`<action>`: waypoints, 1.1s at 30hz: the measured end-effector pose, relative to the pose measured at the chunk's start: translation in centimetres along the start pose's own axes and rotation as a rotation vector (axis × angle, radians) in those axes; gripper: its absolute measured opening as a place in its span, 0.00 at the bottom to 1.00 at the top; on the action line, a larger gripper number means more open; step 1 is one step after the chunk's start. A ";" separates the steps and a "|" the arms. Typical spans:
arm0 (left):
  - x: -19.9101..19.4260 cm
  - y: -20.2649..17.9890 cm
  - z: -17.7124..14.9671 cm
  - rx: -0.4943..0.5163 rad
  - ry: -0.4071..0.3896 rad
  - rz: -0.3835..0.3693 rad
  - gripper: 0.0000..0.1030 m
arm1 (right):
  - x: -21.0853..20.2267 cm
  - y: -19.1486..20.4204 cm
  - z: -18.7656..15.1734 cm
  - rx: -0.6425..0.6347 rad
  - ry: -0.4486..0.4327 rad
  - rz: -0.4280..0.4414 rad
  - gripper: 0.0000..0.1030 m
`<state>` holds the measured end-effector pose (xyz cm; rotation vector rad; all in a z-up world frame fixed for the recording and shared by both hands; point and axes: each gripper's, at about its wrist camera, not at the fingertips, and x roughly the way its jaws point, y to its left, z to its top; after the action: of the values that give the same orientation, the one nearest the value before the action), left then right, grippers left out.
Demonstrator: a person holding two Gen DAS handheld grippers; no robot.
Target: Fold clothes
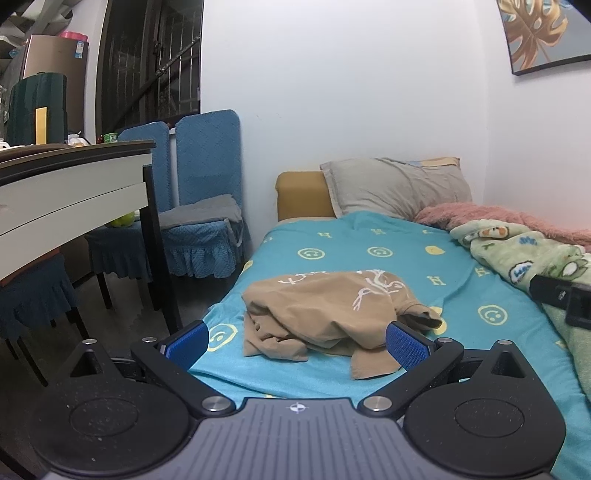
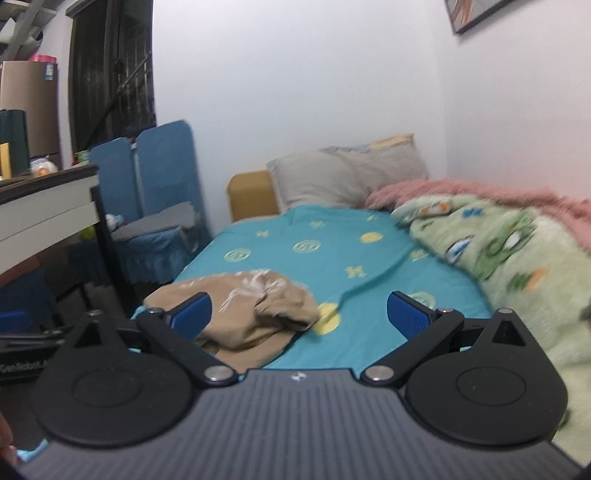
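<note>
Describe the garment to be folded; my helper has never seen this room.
Find the bed with the turquoise smiley-print sheet. Near its foot lies a crumpled tan shirt with white printing. The green cartoon blanket and pink throw sit apart, along the wall.

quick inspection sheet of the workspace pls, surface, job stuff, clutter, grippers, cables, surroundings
surface: bed with teal smiley-print sheet, mostly bare in the middle
job's things: tan garment with white print, crumpled in a heap near the bed's near edge, not yet folded
clutter: green cartoon blanket and pink fluffy blanket bunched along the wall side; grey pillow at the head
grippers: left gripper open, holding nothing; right gripper open, holding nothing; both short of the garment
cables: nothing seen
surroundings: table and blue-covered chairs left of the bed; framed leaf picture on the wall
</note>
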<state>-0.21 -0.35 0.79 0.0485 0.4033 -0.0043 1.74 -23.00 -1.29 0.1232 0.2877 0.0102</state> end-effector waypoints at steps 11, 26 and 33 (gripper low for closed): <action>-0.9 0.5 0.9 -0.023 0.014 -0.117 1.00 | -3.4 1.1 3.7 0.084 -0.003 -0.040 1.00; 13.8 -7.2 -2.7 0.467 0.284 -0.141 0.93 | 3.1 -2.9 4.1 0.211 0.065 -0.043 1.00; 20.4 -7.9 -3.3 0.506 0.262 -0.160 0.76 | 8.9 -6.7 -2.1 0.299 0.231 -0.006 1.00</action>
<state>17.18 -7.95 -10.61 0.5199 0.6603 -0.2600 9.66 -29.13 -6.65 0.4197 0.5196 -0.0252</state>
